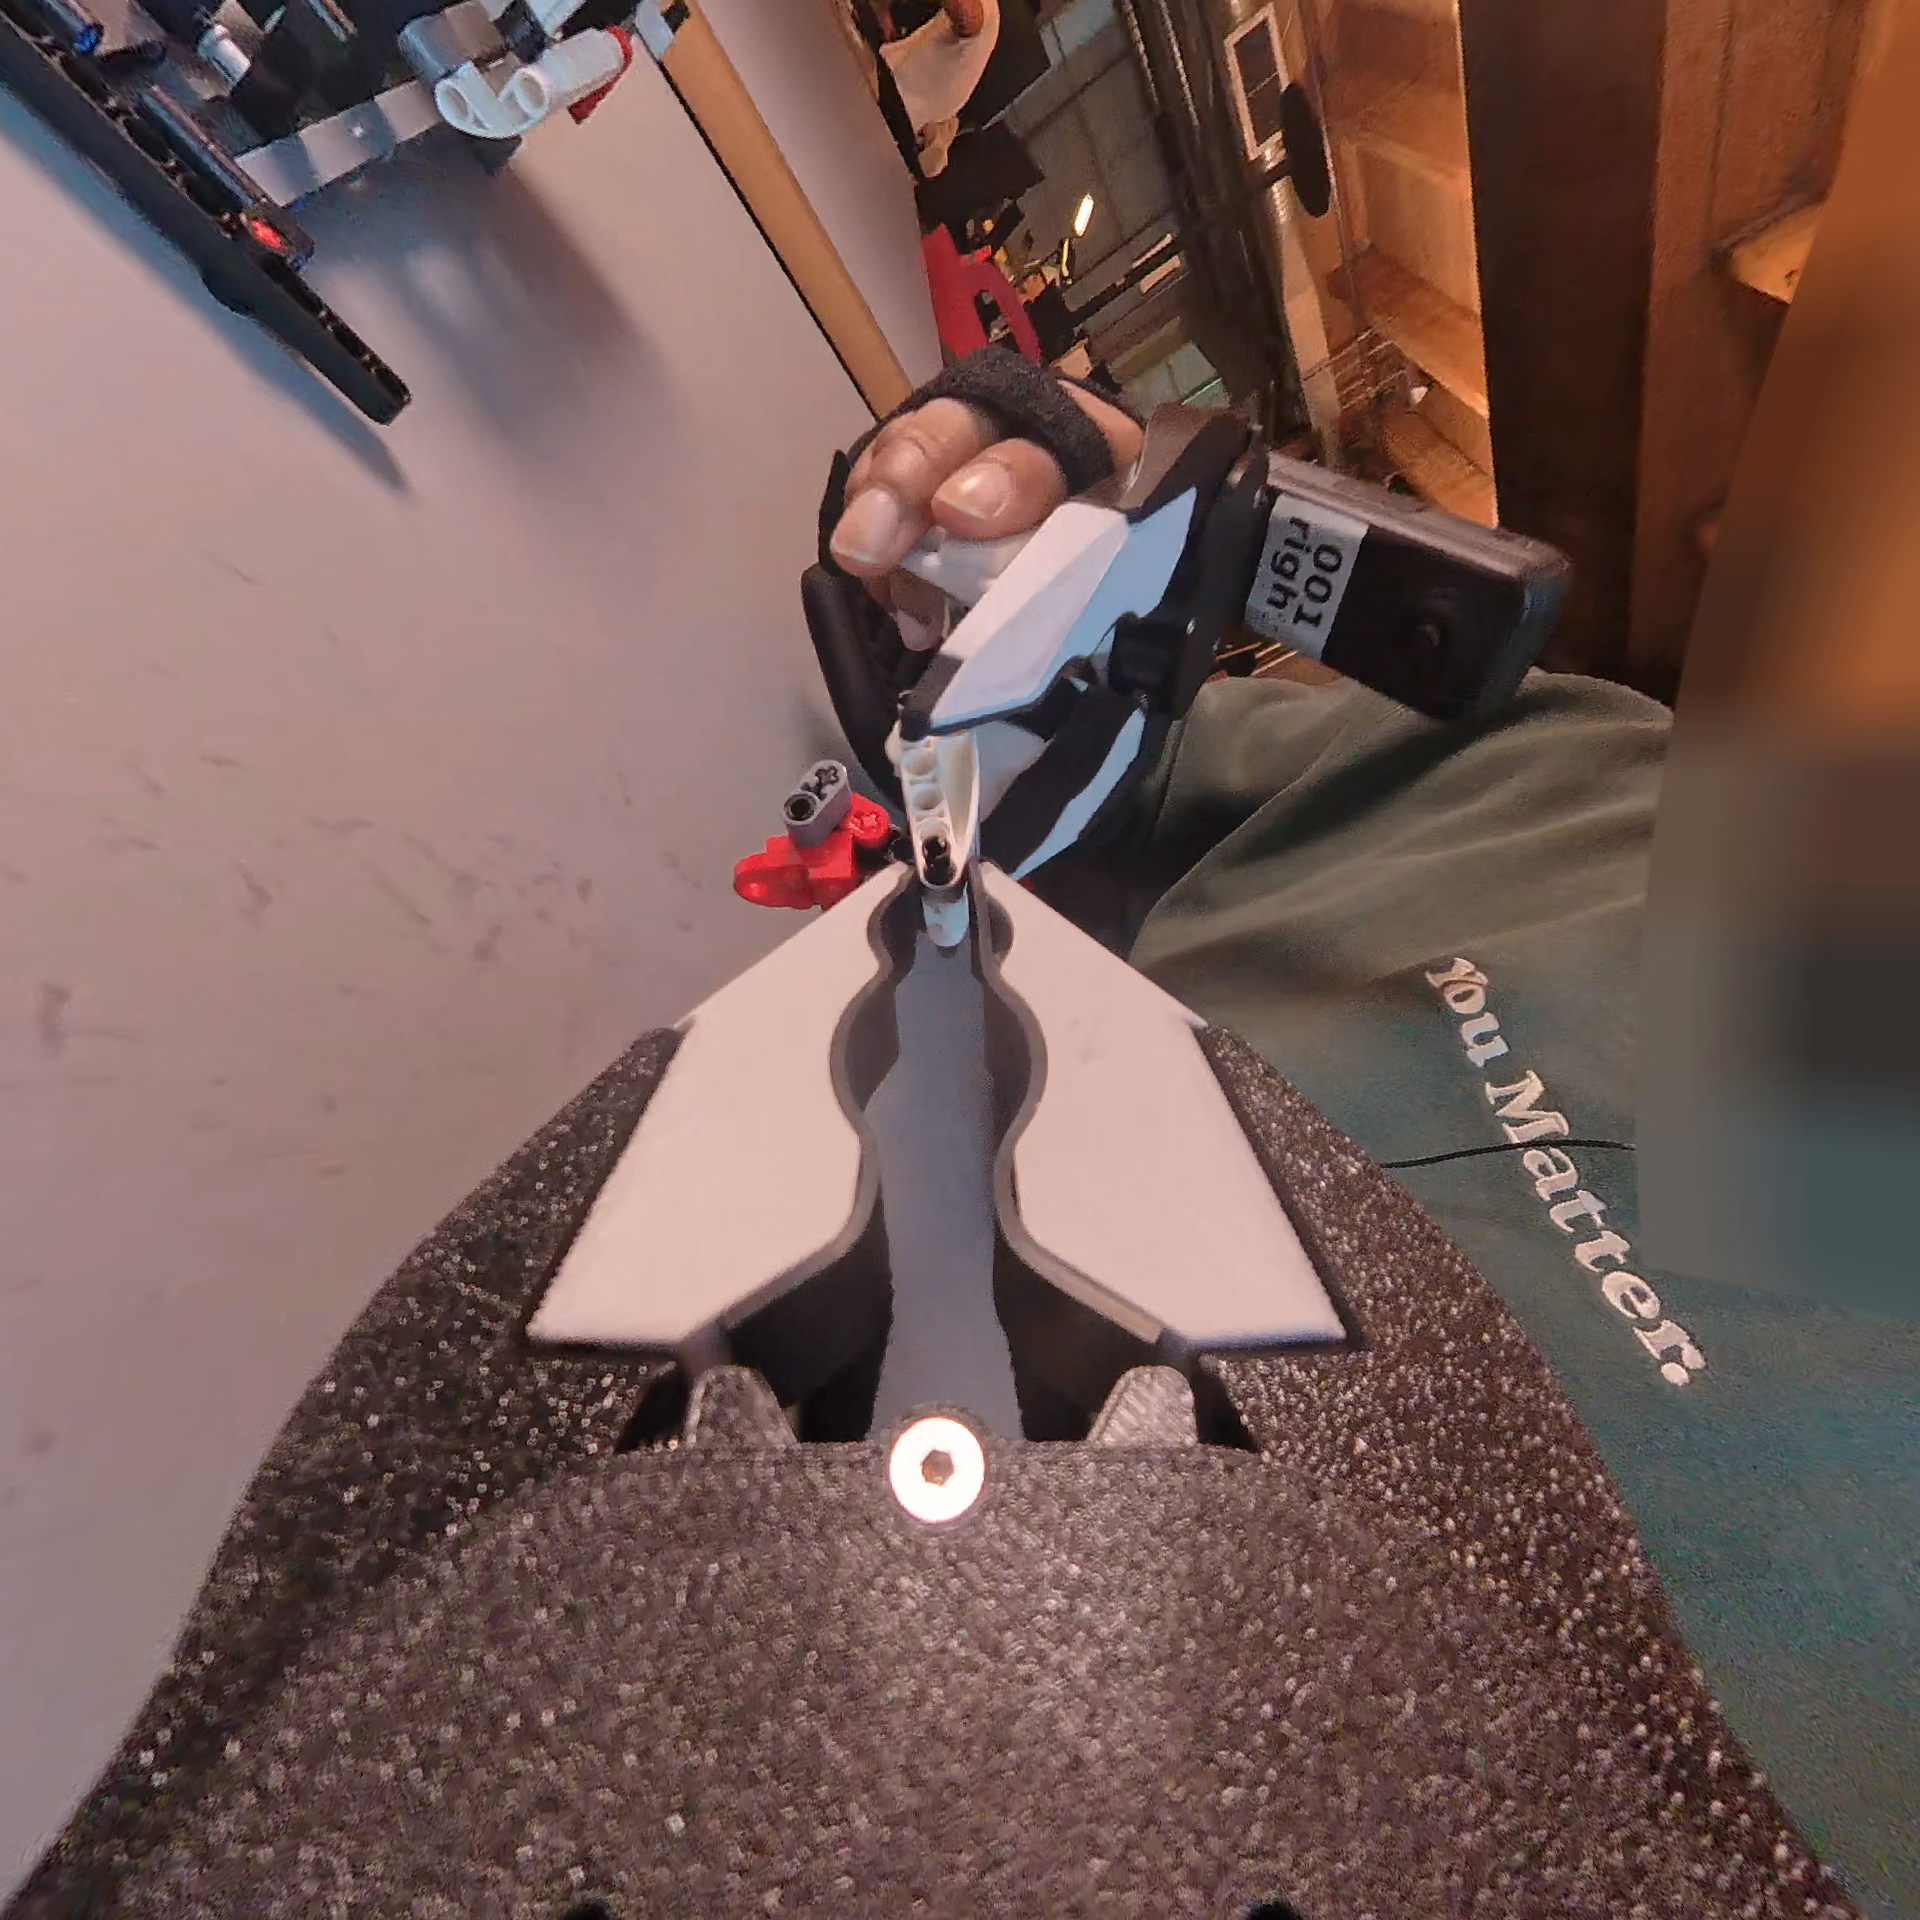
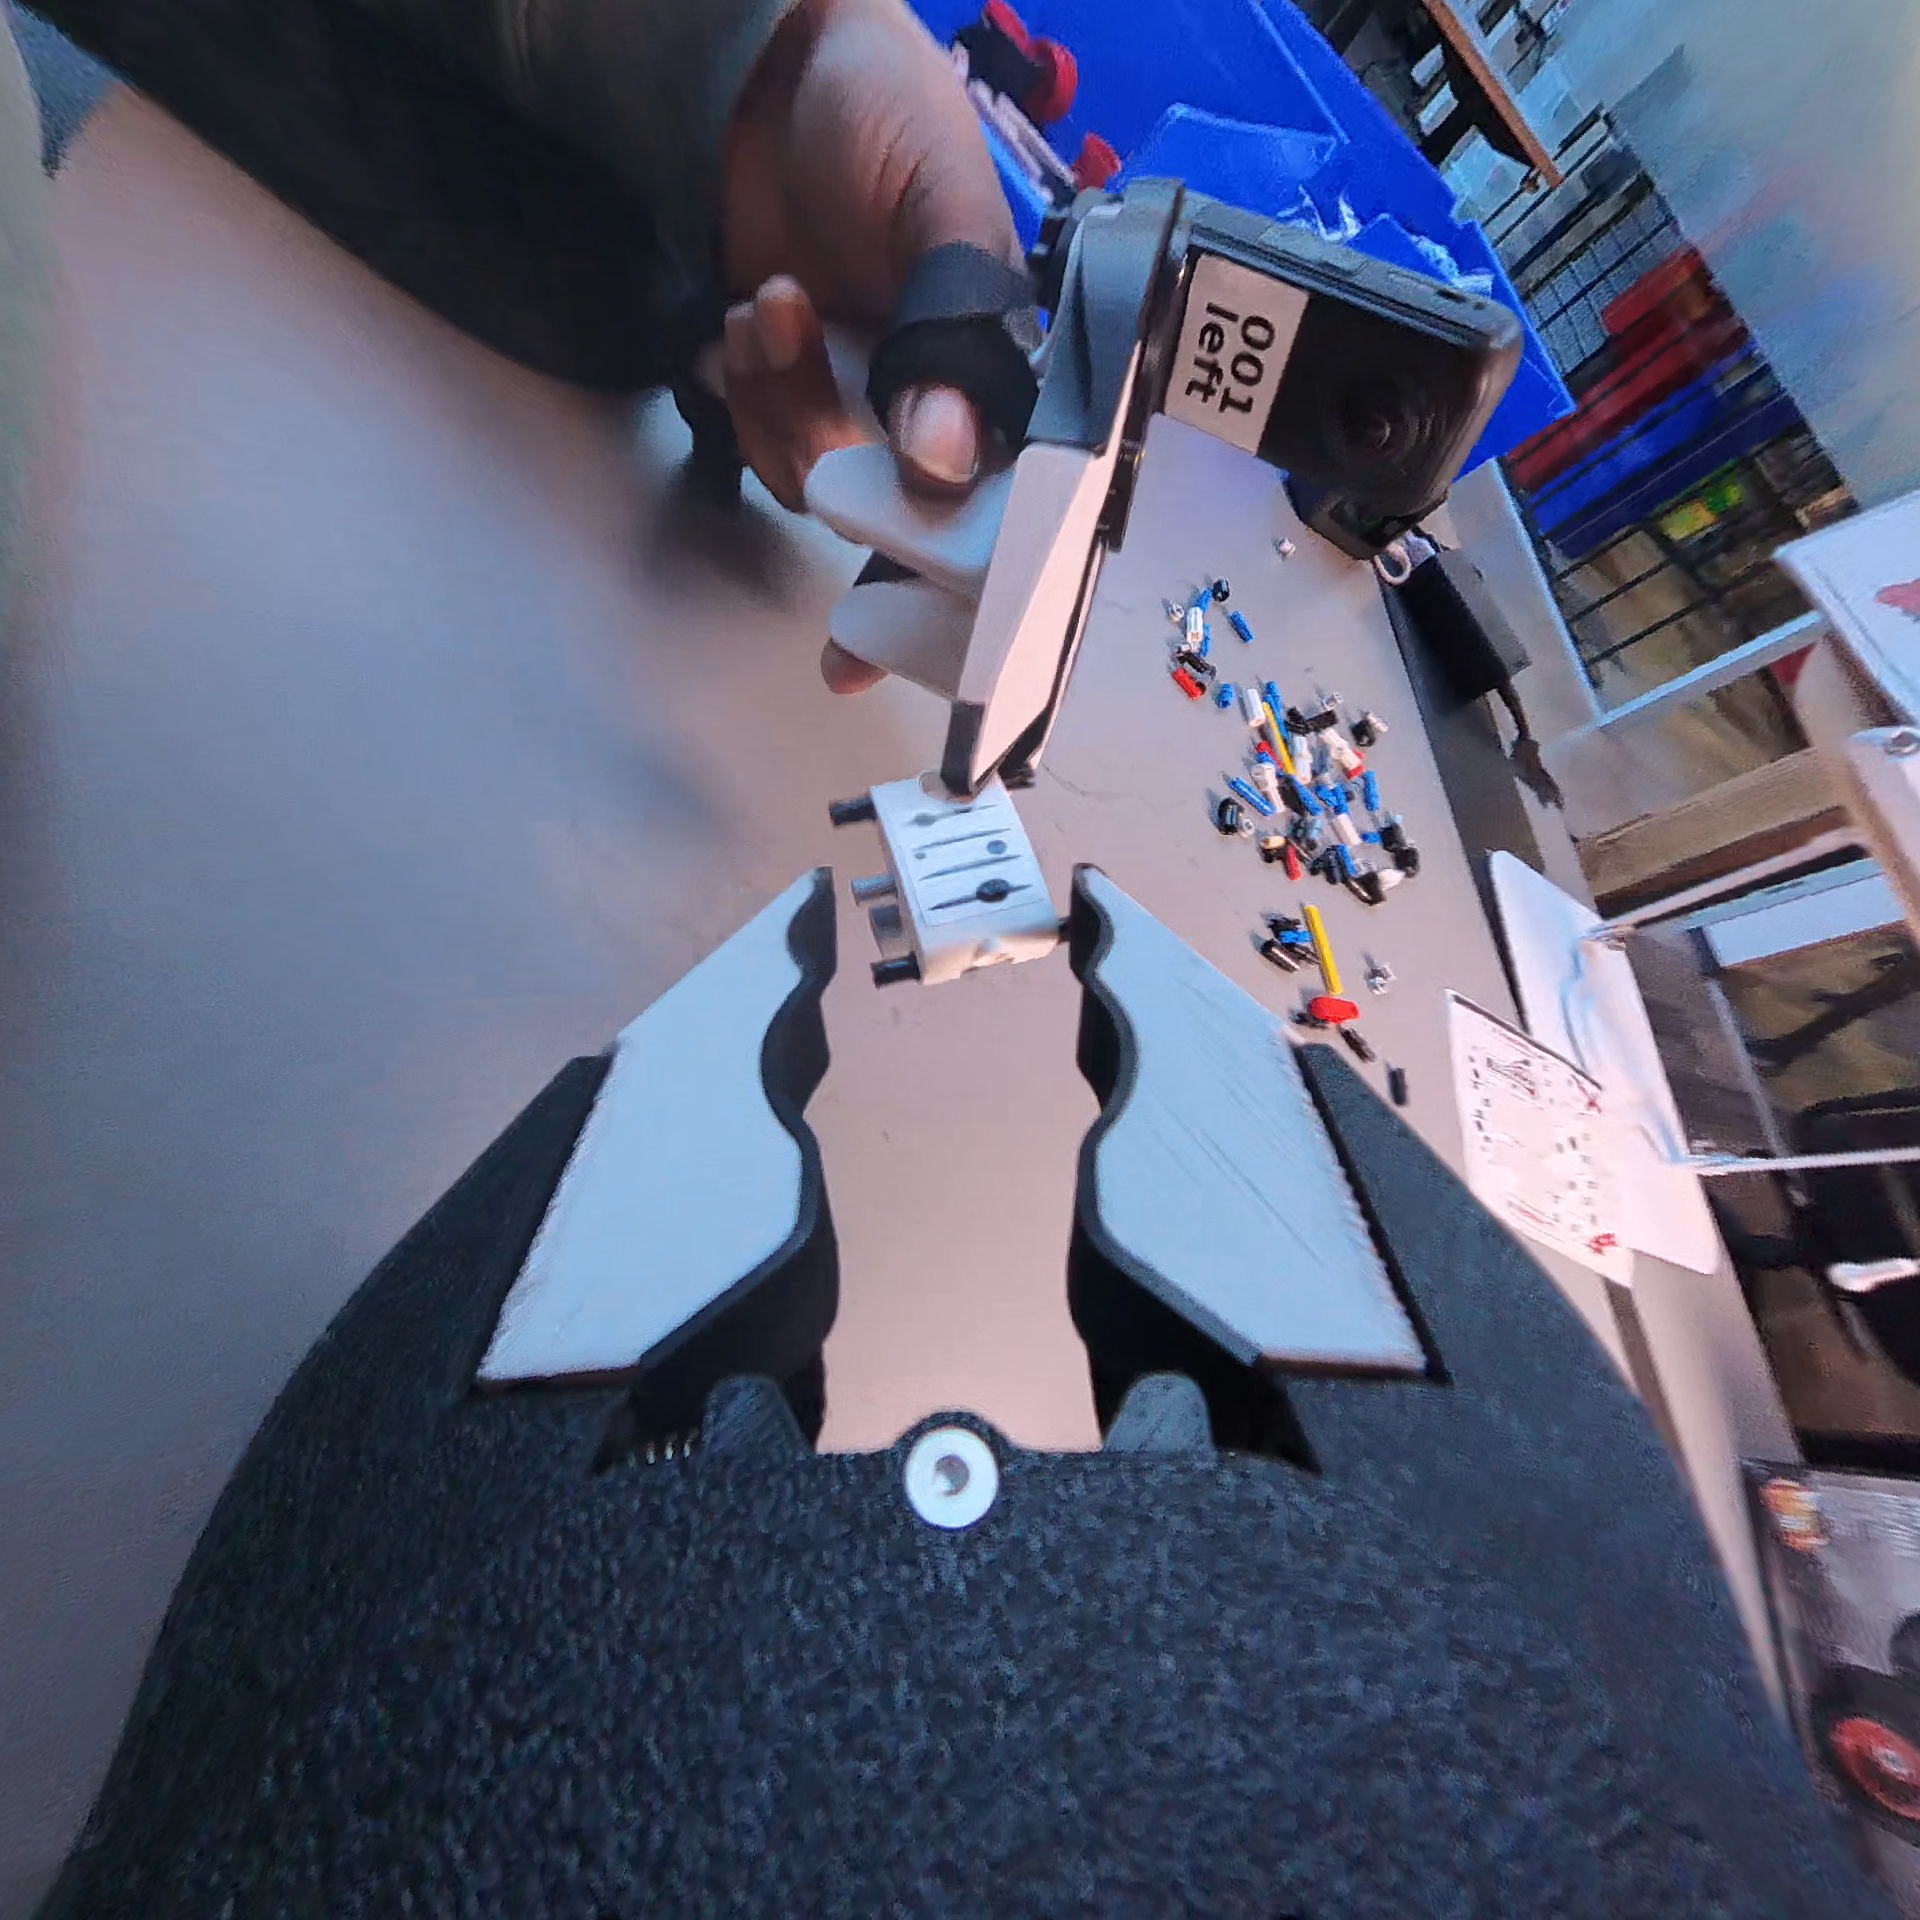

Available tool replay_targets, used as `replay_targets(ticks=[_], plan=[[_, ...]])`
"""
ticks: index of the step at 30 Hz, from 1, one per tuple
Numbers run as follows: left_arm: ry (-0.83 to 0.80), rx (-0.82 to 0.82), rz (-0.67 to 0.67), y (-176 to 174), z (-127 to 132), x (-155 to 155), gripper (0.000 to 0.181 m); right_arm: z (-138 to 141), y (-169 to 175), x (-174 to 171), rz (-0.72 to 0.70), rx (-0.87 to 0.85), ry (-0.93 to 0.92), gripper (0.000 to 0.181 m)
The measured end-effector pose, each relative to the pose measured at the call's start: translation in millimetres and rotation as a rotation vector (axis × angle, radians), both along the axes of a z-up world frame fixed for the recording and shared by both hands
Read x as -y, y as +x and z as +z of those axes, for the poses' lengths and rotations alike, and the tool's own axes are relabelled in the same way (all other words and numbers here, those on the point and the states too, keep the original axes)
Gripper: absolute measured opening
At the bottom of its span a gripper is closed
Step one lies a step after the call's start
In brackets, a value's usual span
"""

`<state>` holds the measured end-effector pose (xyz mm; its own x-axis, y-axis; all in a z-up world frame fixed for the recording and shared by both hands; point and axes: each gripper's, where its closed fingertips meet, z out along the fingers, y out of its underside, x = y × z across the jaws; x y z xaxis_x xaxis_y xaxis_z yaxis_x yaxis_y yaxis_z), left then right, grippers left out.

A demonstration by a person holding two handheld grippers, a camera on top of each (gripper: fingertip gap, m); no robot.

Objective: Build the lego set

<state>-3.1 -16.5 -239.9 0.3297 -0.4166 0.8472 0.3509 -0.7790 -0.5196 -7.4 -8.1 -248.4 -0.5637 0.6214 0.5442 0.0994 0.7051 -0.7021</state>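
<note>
My left gripper (image 1: 943,883) is shut on a white lego panel piece (image 1: 935,805), pinching its end at the fingertips. In the right wrist view the same piece (image 2: 961,883) shows a striped sticker and black pins sticking out on its left side. It hangs above the table from the left gripper (image 2: 971,774). My right gripper (image 2: 951,899) is open, with the piece between its fingertips and a gap on the left side. The right gripper also shows in the left wrist view (image 1: 961,790), facing mine. A red piece (image 1: 790,868) with a grey connector (image 1: 821,810) lies on the table just beyond.
A scatter of small pins and axles (image 2: 1309,800) lies on the white table (image 2: 1132,644), with an instruction sheet (image 2: 1538,1153) near its edge. Blue bins (image 2: 1299,135) stand behind. A partly built black and white model (image 1: 260,156) sits far left. The person's green sweatshirt (image 1: 1455,1039) is close on the right. Both grippers' tips are close together, under 4 cm apart.
</note>
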Motion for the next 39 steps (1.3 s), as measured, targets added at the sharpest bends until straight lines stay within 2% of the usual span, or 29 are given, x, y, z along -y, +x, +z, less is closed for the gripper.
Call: replay_targets(ticks=[6,10,13,18,20,21,22,26,33,38,39], plan=[[-0.028,0.042,0.023,1.1,-0.3,-1.4,0.008,-7.8,-0.4,1.3,0.01,-0.002,0.095,0.034],[-0.007,0.031,0.047,-2.4,1.7,-3.8,0.011,-7.6,-0.8,0.2,-0.006,0.067,-0.056,0.032],[0.083,-0.051,0.088,-12.8,6.7,-5.7,0.035,-3.2,0.1,-3.7,-0.01,0.111,-0.239,0.031],[0.399,-0.425,0.092,-5.2,11.4,-2.7,0.071,0.2,2.4,3.8,0.034,0.209,-0.438,0.03],[0.466,-0.537,0.056,5.3,7.8,-1.8,0.062,1.8,3.1,10.5,0.069,0.241,-0.493,0.03],[0.475,-0.586,0.02,9.4,2.6,0.4,0.046,3.8,4.2,13.2,0.089,0.256,-0.524,0.03],[0.484,-0.622,0.0,11.3,-0.5,1.7,0.043,5.1,6.0,15.1,0.106,0.273,-0.551,0.03],[0.489,-0.612,0.011,12.1,3.3,2.2,0.042,8.8,6.6,16.1,0.117,0.307,-0.626,0.03],[0.385,-0.558,0.036,8.4,-7.9,-1.4,0.042,-0.4,2.3,10.5,0.057,0.277,-0.542,0.034],[0.356,-0.527,-0.003,14.0,-12.5,2.6,0.043,-3.6,7.9,14.4,0.095,0.317,-0.575,0.032],[0.371,-0.523,-0.013,15.2,-11.1,4.3,0.048,-4.1,9.0,14.5,0.104,0.33,-0.587,0.032]])
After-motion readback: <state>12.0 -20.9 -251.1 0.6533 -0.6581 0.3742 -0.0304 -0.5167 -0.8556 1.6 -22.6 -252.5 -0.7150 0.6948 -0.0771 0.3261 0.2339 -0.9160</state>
